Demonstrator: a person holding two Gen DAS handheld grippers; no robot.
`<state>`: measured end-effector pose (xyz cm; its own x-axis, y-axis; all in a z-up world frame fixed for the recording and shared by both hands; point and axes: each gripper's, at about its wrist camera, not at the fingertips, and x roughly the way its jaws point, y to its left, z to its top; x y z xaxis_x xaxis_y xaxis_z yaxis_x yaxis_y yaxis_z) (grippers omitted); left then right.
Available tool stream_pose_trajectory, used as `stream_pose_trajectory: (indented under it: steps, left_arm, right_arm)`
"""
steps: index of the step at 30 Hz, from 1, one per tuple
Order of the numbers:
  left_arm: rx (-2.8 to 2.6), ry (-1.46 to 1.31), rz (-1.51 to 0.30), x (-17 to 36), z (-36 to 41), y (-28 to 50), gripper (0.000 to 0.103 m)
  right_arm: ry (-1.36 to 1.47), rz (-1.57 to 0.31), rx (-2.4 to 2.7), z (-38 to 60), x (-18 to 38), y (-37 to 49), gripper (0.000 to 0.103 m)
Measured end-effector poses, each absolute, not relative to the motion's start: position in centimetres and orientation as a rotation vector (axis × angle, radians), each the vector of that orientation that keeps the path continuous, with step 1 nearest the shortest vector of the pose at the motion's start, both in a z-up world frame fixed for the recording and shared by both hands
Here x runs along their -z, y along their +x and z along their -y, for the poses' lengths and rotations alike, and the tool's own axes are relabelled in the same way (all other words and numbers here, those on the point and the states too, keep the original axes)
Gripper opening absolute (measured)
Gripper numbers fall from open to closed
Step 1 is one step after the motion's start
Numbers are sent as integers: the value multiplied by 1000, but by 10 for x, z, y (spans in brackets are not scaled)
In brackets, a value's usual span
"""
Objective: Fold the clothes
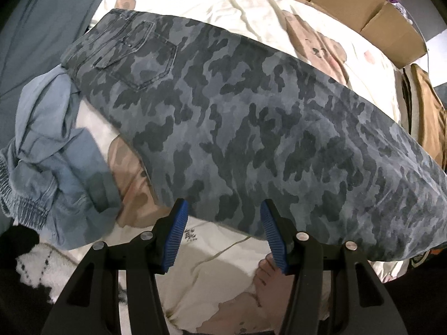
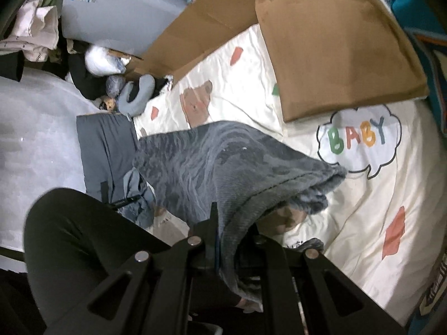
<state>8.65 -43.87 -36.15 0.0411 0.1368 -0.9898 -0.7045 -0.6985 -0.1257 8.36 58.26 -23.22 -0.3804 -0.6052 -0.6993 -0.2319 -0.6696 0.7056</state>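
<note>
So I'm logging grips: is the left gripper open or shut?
Open: the left gripper's blue pads stand apart, nothing between, short of the camo trousers.

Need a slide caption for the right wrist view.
Right gripper shut on camouflage trousers, lifting them over the cartoon bedsheet.

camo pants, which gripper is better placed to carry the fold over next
Right. The right gripper is shut on the camo pants, lifting their leg end. The left gripper is open at their near edge, holding nothing.
</note>
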Motion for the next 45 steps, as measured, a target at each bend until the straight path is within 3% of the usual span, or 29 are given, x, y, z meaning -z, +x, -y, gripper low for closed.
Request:
stream_pose_trajectory:
  steps: [22,32,33,35,38,45]
  left_arm:
    - [-1493,-1566,-473,389,348,102,55]
    - [-1360,-1495,-395,419,307,112,53]
    - [-1350,-1488,-392,422,304,113,52]
    - [-1323,-1487,-383,432,297,113,31]
    - [-1304,-1491,-370,443,288,116,21]
    - [-1263,-1466,-358,461,266,121,21]
  right_arm:
    - [1599,1011,2440,-660,79,99,6]
    - [1728,979,2390,-641,80,72,6]
    - [1747,971,2379,-636,82,68,6]
    - [1776,954,2362,-626,84,58,6]
    - [1819,931,2340,-614,84,43,6]
    - [1853,847,2303,-583,67,13,6]
